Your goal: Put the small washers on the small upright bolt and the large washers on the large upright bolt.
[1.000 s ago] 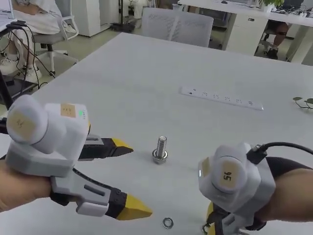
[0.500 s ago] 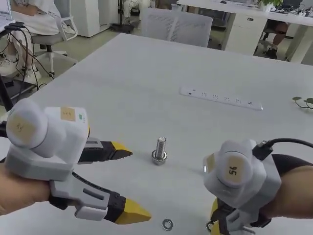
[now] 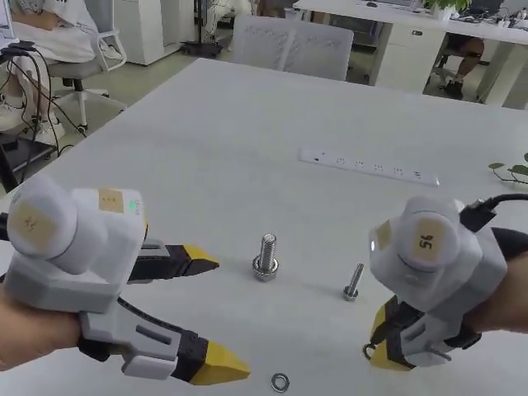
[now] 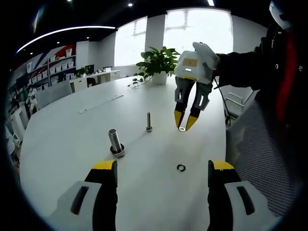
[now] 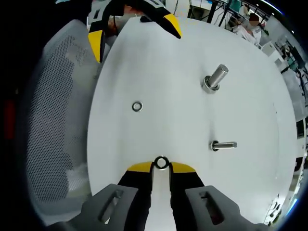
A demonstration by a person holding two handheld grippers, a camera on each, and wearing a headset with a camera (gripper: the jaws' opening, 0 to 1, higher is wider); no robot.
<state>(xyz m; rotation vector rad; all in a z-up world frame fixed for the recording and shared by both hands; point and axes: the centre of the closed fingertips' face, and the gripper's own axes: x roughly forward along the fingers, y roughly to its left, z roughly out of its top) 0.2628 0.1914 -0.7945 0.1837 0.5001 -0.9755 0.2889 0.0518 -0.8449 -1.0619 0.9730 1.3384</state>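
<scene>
The large bolt (image 3: 266, 257) stands upright mid-table with a washer round its base; it also shows as large bolt (image 4: 115, 143) and large bolt (image 5: 215, 78). The small bolt (image 3: 353, 282) stands to its right, with nothing on it. My right gripper (image 3: 378, 352) hangs above the table near the small bolt, shut on a washer (image 5: 161, 162) at its tips. A loose washer (image 3: 280, 382) lies near the front edge. My left gripper (image 3: 210, 313) hovers open to the left of the large bolt, with nothing between its jaws.
A white power strip (image 3: 367, 167) lies further back on the white table (image 3: 214, 148). A grey mesh chair (image 3: 289, 45) stands behind the far edge. A potted plant (image 4: 159, 60) sits at one end of the table.
My right gripper has lifted and moved right with the washer, uncovering the small bolt. The left gripper has barely shifted.
</scene>
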